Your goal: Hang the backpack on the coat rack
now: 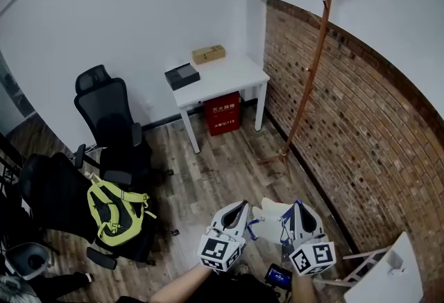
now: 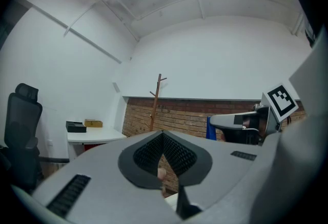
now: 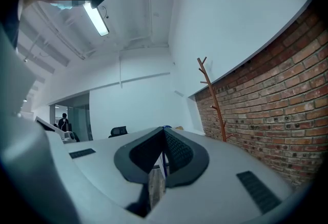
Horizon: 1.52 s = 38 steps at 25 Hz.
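Left gripper point(image 1: 241, 207): jaws clenched, tips meeting, nothing between them; only brick wall point(image 2: 205, 118) shows through the slit below the tips. Right gripper point(image 1: 298, 206): jaws likewise pressed together at the tips and empty, with floorboards visible through the slit.

Landmark: white desk point(image 1: 232, 80), set in the corner where the white wall meets the brick.
- Both grippers are held side by side, well in front of the desk at the person's end of the room. They point roughly toward it.
- Backpack point(image 1: 114, 215), black with yellow-green trim and straps: well to the front-left of the desk, lying on the seat of a black office chair point(image 1: 52, 194) and leaning toward its backrest. Cannot tell whether its pockets are zipped; contents not visible.
- Second black chair point(image 1: 104, 107), high-backed: just left of the desk, between it and the backpack's chair.
- Coat rack point(image 1: 312, 73), a slim reddish-brown pole with short pegs near the top: right of the desk, standing close against the brick wall. Backpack and rack are well apart, on opposite sides of the desk.

Containers:
- Black box point(image 1: 182, 75) on the desk's left end; inside not readable.
- Tan box point(image 1: 208, 53) at the desk's back edge, appears shut.
- Red box point(image 1: 223, 114) on the floor under the desk, print on its face too small to read; contents hidden.
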Each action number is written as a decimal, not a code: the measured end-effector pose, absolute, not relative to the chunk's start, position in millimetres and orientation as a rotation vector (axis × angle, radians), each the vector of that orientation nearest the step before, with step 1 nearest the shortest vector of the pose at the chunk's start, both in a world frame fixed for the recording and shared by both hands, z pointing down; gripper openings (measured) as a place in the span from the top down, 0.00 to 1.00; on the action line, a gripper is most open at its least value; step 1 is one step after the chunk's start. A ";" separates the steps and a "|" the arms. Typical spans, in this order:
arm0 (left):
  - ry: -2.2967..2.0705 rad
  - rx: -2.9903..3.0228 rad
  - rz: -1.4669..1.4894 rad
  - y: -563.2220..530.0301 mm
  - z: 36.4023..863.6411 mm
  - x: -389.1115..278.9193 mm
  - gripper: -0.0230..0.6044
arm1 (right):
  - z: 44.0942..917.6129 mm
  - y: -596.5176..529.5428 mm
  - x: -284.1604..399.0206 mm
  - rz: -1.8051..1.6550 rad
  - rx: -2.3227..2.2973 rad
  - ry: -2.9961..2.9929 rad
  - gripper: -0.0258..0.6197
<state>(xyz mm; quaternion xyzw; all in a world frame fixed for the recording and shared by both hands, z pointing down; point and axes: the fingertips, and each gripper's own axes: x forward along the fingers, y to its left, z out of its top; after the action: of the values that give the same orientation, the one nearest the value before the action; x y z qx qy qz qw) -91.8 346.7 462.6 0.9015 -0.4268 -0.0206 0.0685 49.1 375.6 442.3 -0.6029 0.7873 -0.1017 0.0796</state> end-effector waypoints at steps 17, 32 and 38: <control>-1.254 2.728 -0.047 240.9 469.8 -93.3 0.95 | 458.7 299.9 51.4 -0.335 -1.887 2.299 0.94; -1.071 2.802 -0.054 161.7 470.0 -115.3 0.95 | 453.2 225.6 27.7 -0.317 -1.984 2.176 0.94; -1.031 2.792 -0.051 141.6 474.6 -116.0 0.95 | 457.0 203.0 26.4 -0.355 -1.989 2.165 0.94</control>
<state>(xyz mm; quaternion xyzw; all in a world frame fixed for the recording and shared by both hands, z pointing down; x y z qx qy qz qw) -116.0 141.6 474.6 0.9347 -0.3453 -0.0170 0.0822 26.4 203.0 457.0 -0.6690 0.7280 -0.1195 0.0899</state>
